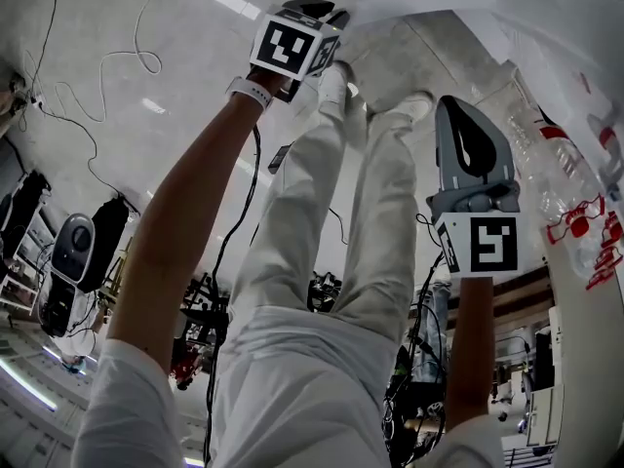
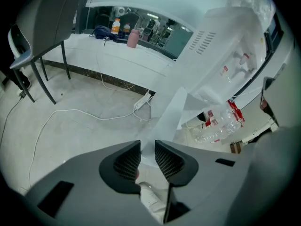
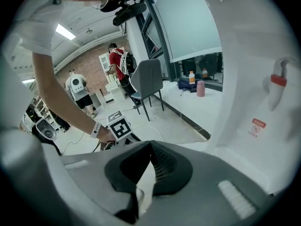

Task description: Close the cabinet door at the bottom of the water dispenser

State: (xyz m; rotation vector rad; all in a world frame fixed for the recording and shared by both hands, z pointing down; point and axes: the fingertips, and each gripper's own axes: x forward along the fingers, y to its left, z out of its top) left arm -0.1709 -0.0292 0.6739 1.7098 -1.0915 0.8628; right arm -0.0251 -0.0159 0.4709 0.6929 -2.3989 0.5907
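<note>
Floor cables are trailing behind; left tongs are gaping at the cabinet door edge, right tongs sitting closed, empty; a glancing push is risking a slip

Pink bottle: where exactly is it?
Left gripper view, upper left: the pink bottle stands on the white ledge, right of a dark bag and an orange bottle.

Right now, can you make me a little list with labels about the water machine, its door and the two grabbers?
place: white water dispenser
cabinet door: open, swung outward
inside cabinet: clear plastic bottles
left gripper: jaws slightly apart, door's edge lined up with the gap, touch unclear
right gripper: jaws together, holding nothing
task: door not yet closed
</note>
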